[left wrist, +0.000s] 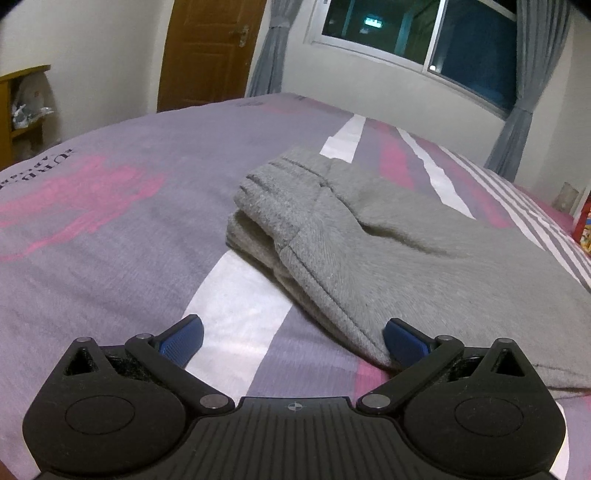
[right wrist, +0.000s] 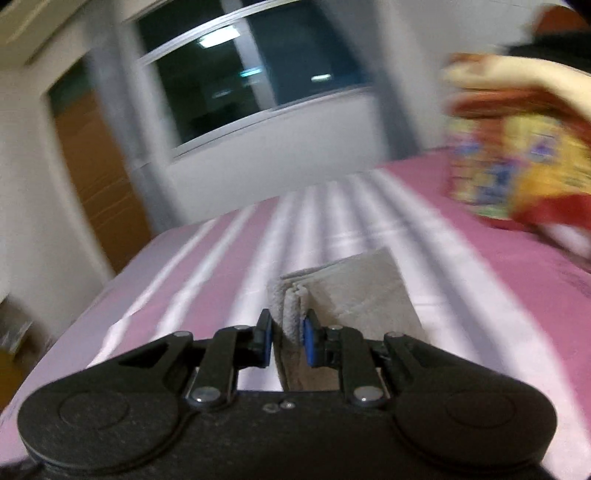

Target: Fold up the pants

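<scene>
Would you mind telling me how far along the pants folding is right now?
Partly done: the grey pants already lie doubled over on the bed. In hand: the right gripper is shut on a bunched edge of the fabric, while the left gripper is open beside the pants. Left: laying that edge down and flattening.

We see a bed [left wrist: 110, 229] under a purple, pink and white striped cover, a brown door [left wrist: 207, 51], grey curtains [left wrist: 532, 74] flanking a dark window [left wrist: 417, 33], and a colourful box [right wrist: 517, 166].
</scene>
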The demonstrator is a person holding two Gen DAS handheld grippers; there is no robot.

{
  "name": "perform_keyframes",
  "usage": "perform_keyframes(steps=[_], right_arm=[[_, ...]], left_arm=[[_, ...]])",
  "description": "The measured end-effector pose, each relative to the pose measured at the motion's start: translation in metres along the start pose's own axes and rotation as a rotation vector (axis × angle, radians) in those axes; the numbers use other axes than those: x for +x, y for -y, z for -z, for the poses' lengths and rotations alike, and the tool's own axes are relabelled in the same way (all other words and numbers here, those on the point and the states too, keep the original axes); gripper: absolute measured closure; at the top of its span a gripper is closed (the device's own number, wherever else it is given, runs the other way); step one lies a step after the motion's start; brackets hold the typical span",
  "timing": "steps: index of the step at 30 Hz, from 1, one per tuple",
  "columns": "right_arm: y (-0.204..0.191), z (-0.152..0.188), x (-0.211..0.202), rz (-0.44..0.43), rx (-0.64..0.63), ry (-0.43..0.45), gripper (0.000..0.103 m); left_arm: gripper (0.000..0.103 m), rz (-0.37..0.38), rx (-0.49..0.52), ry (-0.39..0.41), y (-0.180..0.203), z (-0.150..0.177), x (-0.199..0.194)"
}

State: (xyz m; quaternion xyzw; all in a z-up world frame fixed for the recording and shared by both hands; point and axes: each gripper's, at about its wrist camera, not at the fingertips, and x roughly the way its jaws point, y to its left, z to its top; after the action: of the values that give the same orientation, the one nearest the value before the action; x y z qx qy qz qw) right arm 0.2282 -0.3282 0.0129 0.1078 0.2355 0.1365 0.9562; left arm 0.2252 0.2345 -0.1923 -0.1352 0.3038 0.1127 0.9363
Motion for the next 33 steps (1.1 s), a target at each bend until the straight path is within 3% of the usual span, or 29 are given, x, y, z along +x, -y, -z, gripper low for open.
perform_keyframes(steps=[6, 8, 11, 20, 26, 29, 32, 33], right_arm=[[-0.092, 0.077, 0.063, -0.279, -0.243, -0.210, 0.087], [-0.114, 0.107, 0.075, -0.288, -0.348, -0.294, 0.087], [-0.125, 0.134, 0.078, -0.267, -0.426, -0.315, 0.087], [-0.150, 0.139, 0.059, -0.284, -0.591, -0.242, 0.087], [-0.155, 0.163, 0.066, -0.334, -0.609, -0.339, 0.086], [-0.156, 0.169, 0.062, -0.346, -0.595, -0.329, 0.086], [-0.154, 0.172, 0.062, -0.361, -0.565, -0.332, 0.073], [-0.155, 0.172, 0.062, -0.391, -0.545, -0.351, 0.054]], left_arm=[[0.000, 0.018, 0.007, 0.011, -0.004, 0.004, -0.004], [0.000, 0.025, 0.009, 0.014, -0.005, 0.005, -0.005], [0.000, 0.030, 0.011, 0.020, -0.006, 0.007, -0.006], [0.000, 0.029, 0.011, 0.035, -0.006, 0.011, -0.008], [0.000, 0.029, 0.016, 0.030, -0.006, 0.012, -0.008], [0.000, 0.028, 0.020, 0.029, -0.006, 0.012, -0.008], [0.000, 0.025, 0.022, 0.024, -0.004, 0.011, -0.007], [0.000, 0.025, 0.022, 0.020, -0.004, 0.010, -0.007]])
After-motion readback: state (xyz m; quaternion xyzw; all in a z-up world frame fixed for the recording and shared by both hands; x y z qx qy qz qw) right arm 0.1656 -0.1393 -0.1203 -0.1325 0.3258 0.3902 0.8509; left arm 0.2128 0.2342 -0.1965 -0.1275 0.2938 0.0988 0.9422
